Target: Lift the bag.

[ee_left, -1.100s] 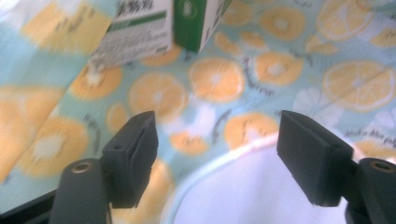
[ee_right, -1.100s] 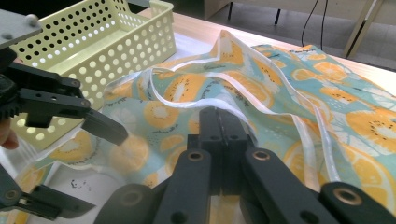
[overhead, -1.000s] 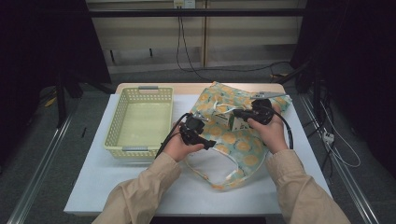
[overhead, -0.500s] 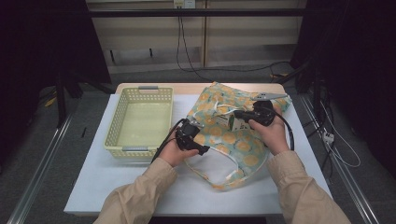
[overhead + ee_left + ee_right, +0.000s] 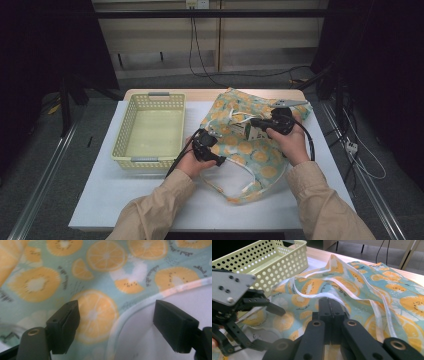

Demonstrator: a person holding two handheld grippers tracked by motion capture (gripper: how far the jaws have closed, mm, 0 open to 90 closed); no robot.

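my left gripper [image 5: 116, 327] gapes wide over the apron [image 5: 100, 277] hem (right gripper [image 5: 331, 315] pinches cloth); i'd straddle the trim, then close.

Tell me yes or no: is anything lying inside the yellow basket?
No: in the high view the yellow basket shows only its bare floor, while the fruit-print cloth lies beside it on the table.

The basket [image 5: 150, 127] stands just left of the cloth [image 5: 250, 145], its open top free from above. Bare counter [image 5: 150, 200] lies in front of the basket and the cloth, open to a pass. On the cloth, the left gripper [image 5: 212, 150] and right gripper [image 5: 252, 122] sit near each other, leaving a narrow gap between them.
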